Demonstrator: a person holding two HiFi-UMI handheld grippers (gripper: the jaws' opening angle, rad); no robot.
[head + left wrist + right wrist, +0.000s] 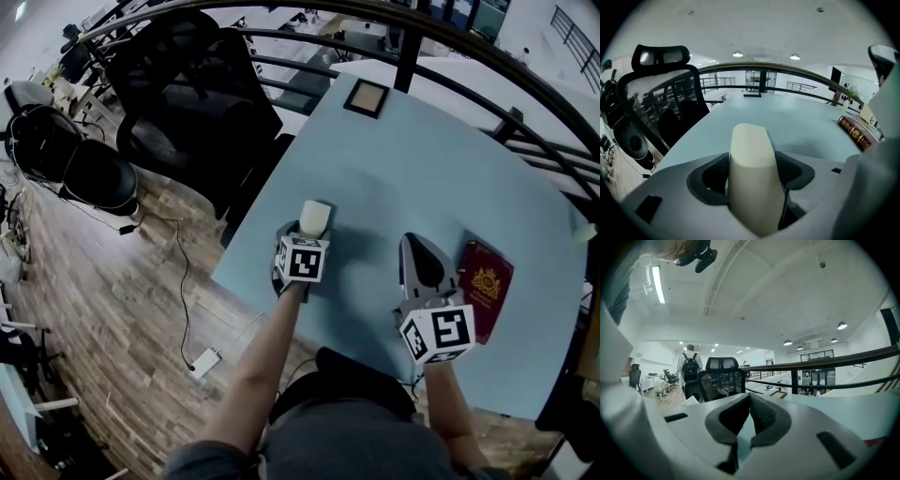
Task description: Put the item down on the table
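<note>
My left gripper (pixel 307 228) is shut on a cream-coloured block (pixel 315 217), which sticks out past the jaws above the light blue table (pixel 394 178). In the left gripper view the cream block (pixel 752 176) stands pinched between the dark pads (pixel 794 171). My right gripper (pixel 421 255) hovers over the table to the right, shut with nothing between its jaws; in the right gripper view the right gripper (pixel 746 404) has its dark pads meeting at the tips. A maroon passport-like booklet (pixel 485 286) lies just right of the right gripper.
A small framed square (pixel 366 97) lies at the table's far edge. Black office chairs (pixel 187 103) stand left of the table, with a curved black railing (pixel 412 42) behind it. A white power adapter (pixel 206 360) and cable lie on the wooden floor. A person with a backpack (pixel 689 366) stands far off.
</note>
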